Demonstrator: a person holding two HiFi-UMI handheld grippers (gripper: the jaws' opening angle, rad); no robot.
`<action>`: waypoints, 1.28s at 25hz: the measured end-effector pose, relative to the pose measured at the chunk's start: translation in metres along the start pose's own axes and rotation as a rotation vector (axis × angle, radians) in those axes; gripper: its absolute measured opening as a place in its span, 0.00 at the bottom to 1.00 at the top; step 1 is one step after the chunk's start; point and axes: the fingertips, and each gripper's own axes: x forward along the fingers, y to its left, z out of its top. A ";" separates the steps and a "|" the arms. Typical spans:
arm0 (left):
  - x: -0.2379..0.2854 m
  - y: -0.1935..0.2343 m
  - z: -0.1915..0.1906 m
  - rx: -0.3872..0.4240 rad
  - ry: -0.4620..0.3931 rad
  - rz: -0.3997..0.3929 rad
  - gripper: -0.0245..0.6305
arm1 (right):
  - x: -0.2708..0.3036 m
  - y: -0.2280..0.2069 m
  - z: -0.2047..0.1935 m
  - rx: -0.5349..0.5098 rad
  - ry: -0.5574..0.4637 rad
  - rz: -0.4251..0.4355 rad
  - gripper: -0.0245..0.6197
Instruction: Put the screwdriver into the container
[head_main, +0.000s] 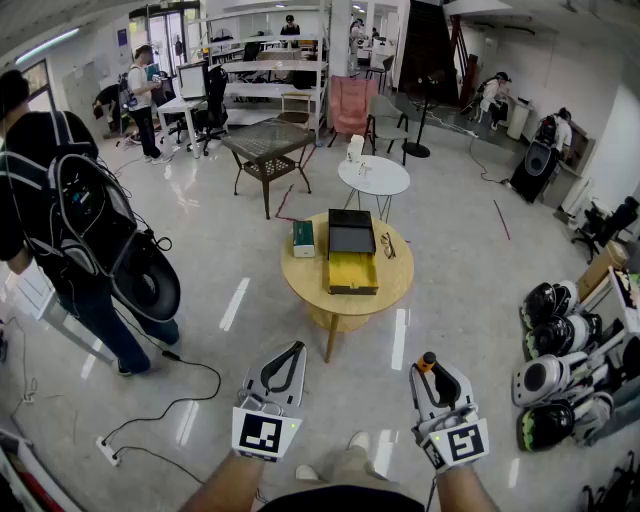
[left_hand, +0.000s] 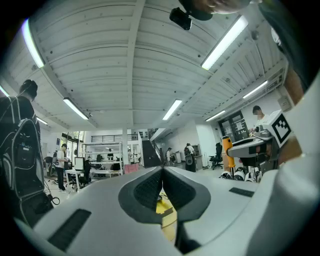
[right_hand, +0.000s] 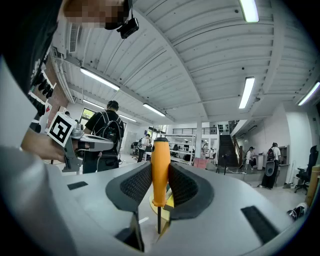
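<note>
The screwdriver (right_hand: 160, 172) has an orange handle and a thin dark shaft that points down. It stands upright between the pads of my right gripper (right_hand: 160, 185), which is shut on the handle. In the head view the right gripper (head_main: 432, 374) is low at the right, with the screwdriver (head_main: 426, 362) at its tip. The container (head_main: 352, 272), a yellow tray with a black lid folded back, sits on a round wooden table (head_main: 300, 275) well ahead of both grippers. My left gripper (head_main: 296, 350) is low at the left; its jaws meet with nothing between them (left_hand: 162, 172).
A green box (head_main: 303, 238) and glasses (head_main: 387, 245) lie on the wooden table. A person with a black backpack (head_main: 75, 225) stands at the left. Cables (head_main: 165, 400) trail over the floor. Helmets (head_main: 550, 350) line the right side. A white round table (head_main: 373, 175) stands behind.
</note>
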 end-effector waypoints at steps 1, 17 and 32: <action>0.003 -0.002 0.001 0.013 0.004 -0.005 0.06 | 0.000 -0.002 0.000 0.000 0.002 0.001 0.22; 0.041 0.001 -0.005 0.010 -0.054 0.043 0.06 | 0.033 -0.050 -0.015 0.023 0.004 0.020 0.22; 0.109 0.009 -0.037 -0.017 0.014 0.072 0.06 | 0.081 -0.099 -0.039 0.057 0.027 0.064 0.22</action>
